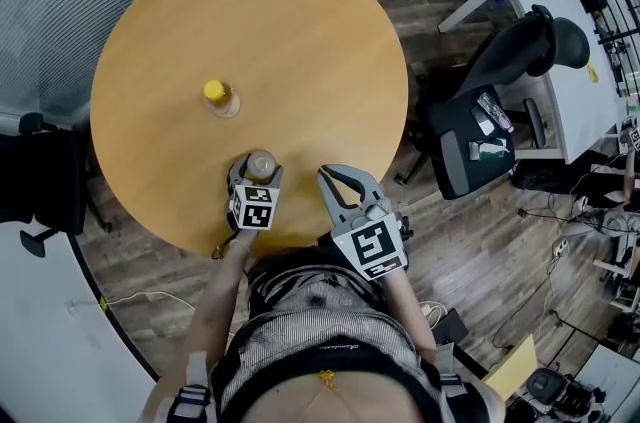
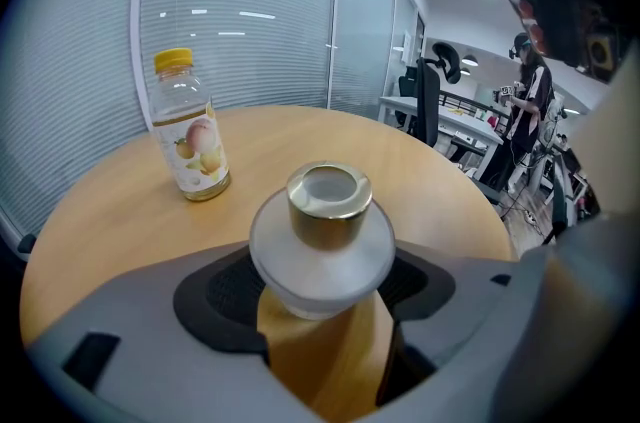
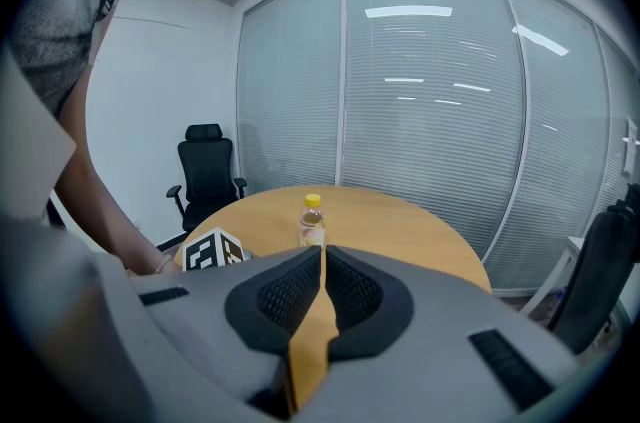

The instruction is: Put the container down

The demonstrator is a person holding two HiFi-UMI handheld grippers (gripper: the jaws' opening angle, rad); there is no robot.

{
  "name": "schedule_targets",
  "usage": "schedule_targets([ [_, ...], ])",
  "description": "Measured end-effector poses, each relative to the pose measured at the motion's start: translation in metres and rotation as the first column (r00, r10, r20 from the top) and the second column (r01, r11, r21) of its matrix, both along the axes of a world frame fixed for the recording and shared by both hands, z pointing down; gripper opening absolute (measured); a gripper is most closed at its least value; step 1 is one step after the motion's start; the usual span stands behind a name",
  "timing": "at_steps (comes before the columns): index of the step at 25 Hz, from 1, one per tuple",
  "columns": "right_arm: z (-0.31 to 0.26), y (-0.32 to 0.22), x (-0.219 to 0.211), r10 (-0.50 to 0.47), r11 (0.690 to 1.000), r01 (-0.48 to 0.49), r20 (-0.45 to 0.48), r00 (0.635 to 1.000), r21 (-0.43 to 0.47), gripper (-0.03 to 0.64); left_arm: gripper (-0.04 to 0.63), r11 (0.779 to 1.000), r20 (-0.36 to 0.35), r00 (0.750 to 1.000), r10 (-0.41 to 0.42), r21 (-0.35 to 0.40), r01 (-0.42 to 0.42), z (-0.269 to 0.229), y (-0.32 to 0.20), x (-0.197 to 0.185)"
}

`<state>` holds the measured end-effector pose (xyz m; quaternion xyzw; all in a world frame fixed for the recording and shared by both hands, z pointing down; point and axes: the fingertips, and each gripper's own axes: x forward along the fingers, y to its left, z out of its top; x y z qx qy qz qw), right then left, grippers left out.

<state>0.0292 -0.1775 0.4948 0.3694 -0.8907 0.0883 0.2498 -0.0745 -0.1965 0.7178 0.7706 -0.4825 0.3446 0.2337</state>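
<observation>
Round tabletop (image 1: pixel 300 21): my left gripper (image 1: pixel 258 171) clamps the frosted container (image 2: pixel 320 256); right gripper (image 3: pixel 320 256) closed, seen only in its own view.

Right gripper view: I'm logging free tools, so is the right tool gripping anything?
No, the right tool has its jaws shut tip to tip with nothing held between them.

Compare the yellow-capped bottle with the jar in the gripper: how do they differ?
The bottle is clear, labelled and capped; the jar is frosted white with an open gold neck. The bottle stands free on the table; the jar sits clamped in the left gripper. Both are upright.
</observation>
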Motion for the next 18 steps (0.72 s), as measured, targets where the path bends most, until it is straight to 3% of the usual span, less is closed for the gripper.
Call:
schedule_targets([
  [18, -0.0004, 0.0085, -0.0063, -0.022, 1.0, 0.022, 0.002, 1.0, -0.001, 0.026, 0.344, 1.0, -0.038, 0.999, 0.011, -0.008, -0.011, 0.0001, 0.0023, 0.0026],
])
